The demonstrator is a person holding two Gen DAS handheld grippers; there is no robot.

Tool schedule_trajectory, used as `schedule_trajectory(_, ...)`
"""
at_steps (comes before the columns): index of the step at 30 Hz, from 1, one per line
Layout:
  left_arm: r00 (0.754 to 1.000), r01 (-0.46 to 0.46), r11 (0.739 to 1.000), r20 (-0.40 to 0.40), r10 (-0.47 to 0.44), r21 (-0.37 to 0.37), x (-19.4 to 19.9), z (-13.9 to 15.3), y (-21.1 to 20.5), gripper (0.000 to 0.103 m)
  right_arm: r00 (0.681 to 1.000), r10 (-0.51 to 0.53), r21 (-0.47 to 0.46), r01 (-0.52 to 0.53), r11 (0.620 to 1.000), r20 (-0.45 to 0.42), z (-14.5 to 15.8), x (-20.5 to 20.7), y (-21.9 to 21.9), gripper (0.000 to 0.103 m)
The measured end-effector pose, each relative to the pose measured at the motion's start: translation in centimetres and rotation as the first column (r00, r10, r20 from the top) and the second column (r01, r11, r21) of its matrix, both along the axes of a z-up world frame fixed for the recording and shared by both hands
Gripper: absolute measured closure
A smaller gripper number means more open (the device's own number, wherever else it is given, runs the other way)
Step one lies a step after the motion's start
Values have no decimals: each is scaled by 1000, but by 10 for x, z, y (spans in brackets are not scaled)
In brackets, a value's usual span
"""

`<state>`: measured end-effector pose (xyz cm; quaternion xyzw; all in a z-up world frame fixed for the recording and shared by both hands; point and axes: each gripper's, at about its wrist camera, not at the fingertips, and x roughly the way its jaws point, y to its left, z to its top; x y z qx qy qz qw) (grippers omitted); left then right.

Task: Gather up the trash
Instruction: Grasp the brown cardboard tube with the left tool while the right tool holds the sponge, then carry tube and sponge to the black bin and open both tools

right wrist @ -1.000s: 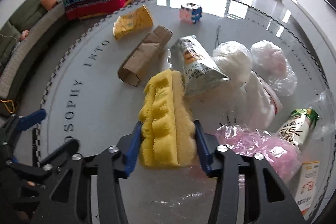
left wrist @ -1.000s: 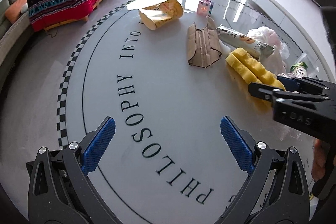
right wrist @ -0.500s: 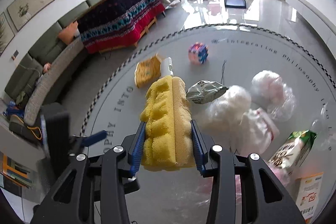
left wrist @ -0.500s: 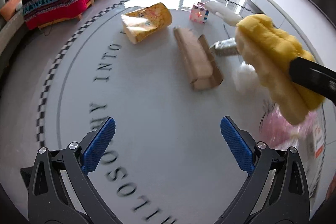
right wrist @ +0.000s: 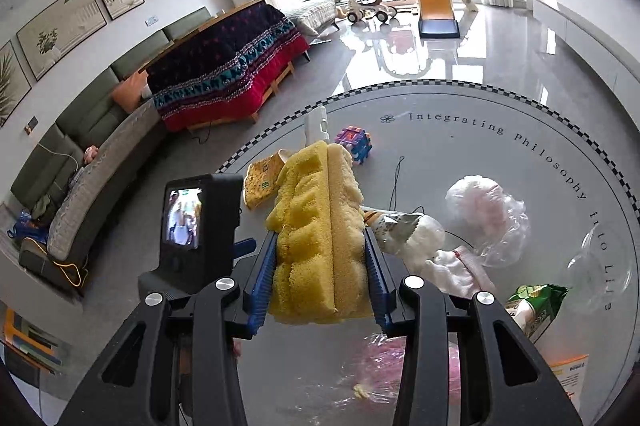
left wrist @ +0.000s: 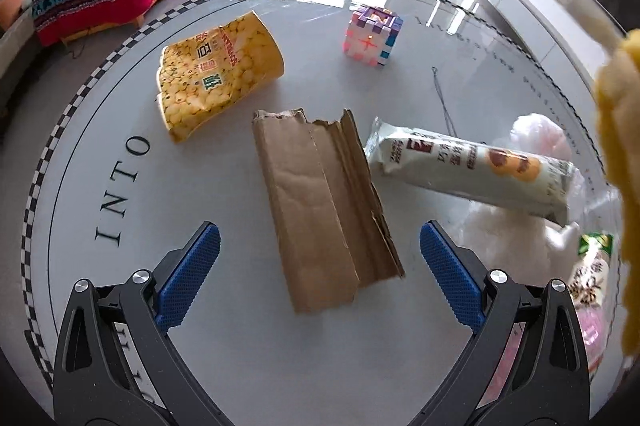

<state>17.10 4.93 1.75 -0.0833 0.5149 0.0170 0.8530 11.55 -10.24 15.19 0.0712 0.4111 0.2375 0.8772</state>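
Trash mostly waits on the table [left wrist: 120, 210]: yellow snack bag [left wrist: 216, 66], torn brown paper [left wrist: 324, 202], white wrapper [left wrist: 472, 166]. Left gripper [left wrist: 320, 274] gapes wide, empty, above the paper. Only the right wrist view shows the right gripper [right wrist: 320, 278] clamping the yellow sponge [right wrist: 320, 230] aloft; no bin visible.

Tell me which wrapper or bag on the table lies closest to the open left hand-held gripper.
The flattened brown paper bag, lying directly ahead of the left hand-held gripper; the yellow snack bag and white biscuit wrapper lie farther off.
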Motion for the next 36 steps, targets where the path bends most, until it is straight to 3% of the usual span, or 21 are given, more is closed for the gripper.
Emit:
schedule_trajectory(2,1000,-10,1000,-6,10,-10,3,-4,5,30,1000,-2,0,2,1000,1,-1,0,-2,60)
schedule_trajectory(5,1000,-17,999,8,17,44,5,-4,4,56,1000,-7,10,7,1000,-3,-5,0,-6,60)
schedule_trajectory(10,1000,-4,999,23,3,36,-4,0,7,66,1000,-10,12,10,1000,-9,-8,0,-5,60)
schedule_trajectory(20,997,24,998,76,-29,64,-56,29,14,66,1000,-10,19,10,1000,-1,2,-17,4,60)
schedule_trajectory(30,988,13,997,151,-25,75,-135,60,26,66,999,24,11,-24,1000,21,18,-69,26,60)
schedule_trajectory(36,984,-19,998,177,8,64,-190,66,50,66,998,70,22,-70,997,-1,13,-107,51,60)
